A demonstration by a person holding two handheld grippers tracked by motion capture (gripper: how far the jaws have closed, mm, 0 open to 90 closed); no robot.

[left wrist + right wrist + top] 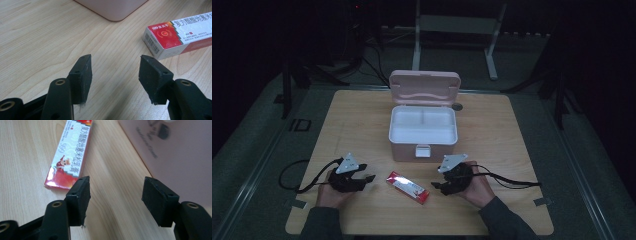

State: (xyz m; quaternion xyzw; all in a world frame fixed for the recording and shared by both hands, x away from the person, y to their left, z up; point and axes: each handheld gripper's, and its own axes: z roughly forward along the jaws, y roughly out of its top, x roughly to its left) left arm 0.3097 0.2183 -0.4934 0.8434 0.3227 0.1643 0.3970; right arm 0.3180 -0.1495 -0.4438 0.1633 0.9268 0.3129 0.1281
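Observation:
A red and white medicine carton (408, 187) lies flat on the wooden table (352, 125), between my two grippers and in front of a pink storage box (423, 131). The box's lid stands open and its white inner tray holds nothing. My left gripper (368, 178) rests open to the left of the carton; the left gripper view has the carton (180, 35) ahead and to the right of the jaws (115, 75). My right gripper (435, 186) rests open to the carton's right; in the right gripper view the carton (71, 155) lies ahead left, the pink box wall (175, 157) ahead right.
A white metal stand (457, 30) is on the dark floor beyond the table. Black cables (294, 180) trail from both grippers across the table's near corners. A small round dark spot (456, 106) sits on the table beside the box lid.

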